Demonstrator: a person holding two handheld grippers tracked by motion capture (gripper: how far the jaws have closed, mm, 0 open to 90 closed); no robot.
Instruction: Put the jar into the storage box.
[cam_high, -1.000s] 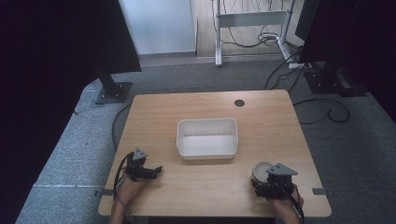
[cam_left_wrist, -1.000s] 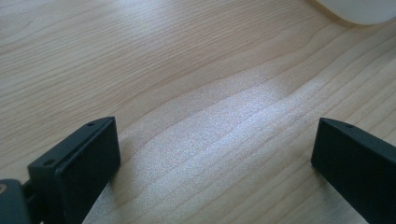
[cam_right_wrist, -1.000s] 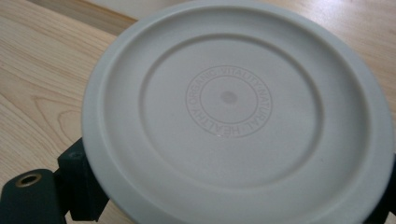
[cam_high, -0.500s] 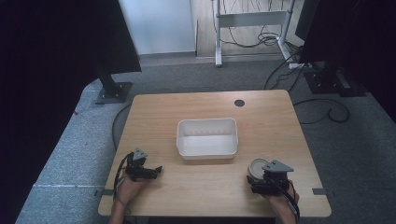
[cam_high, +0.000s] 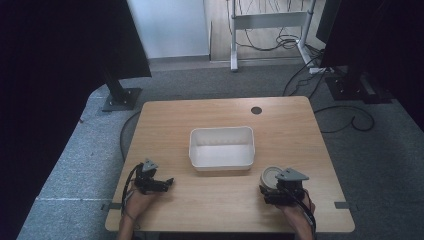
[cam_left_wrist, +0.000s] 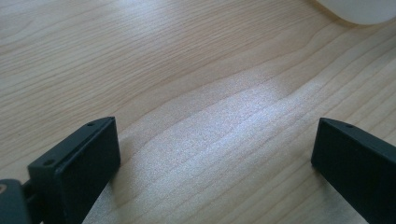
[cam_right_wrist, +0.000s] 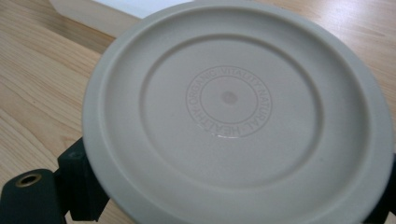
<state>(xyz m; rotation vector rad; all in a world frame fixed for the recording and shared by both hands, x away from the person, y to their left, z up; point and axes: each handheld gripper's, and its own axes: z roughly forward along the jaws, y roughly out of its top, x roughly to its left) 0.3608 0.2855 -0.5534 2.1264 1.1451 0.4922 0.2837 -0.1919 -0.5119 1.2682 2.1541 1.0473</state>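
Note:
A round beige dish (cam_right_wrist: 233, 107) with stamped lettering in its middle sits between the jaws of my right gripper (cam_right_wrist: 229, 196), which is shut on its rim. From above, the dish (cam_high: 270, 176) and the right gripper (cam_high: 276, 189) are near the table's front right, just right of the white bin's front corner. My left gripper (cam_high: 167, 181) rests low at the front left, pointing right. Its jaws stand wide open over bare wood (cam_left_wrist: 215, 158), with nothing between them.
An empty white rectangular bin (cam_high: 221, 131) stands in the middle of the wooden table (cam_high: 210, 112); its corner (cam_left_wrist: 359, 9) and its wall (cam_right_wrist: 116, 11) appear in the gripper views. A cable hole (cam_high: 256, 110) lies at the back. Dark stands and cables flank the table.
My right gripper has shifted a little to the left with the dish, closer to the bin. The left gripper has stayed put.

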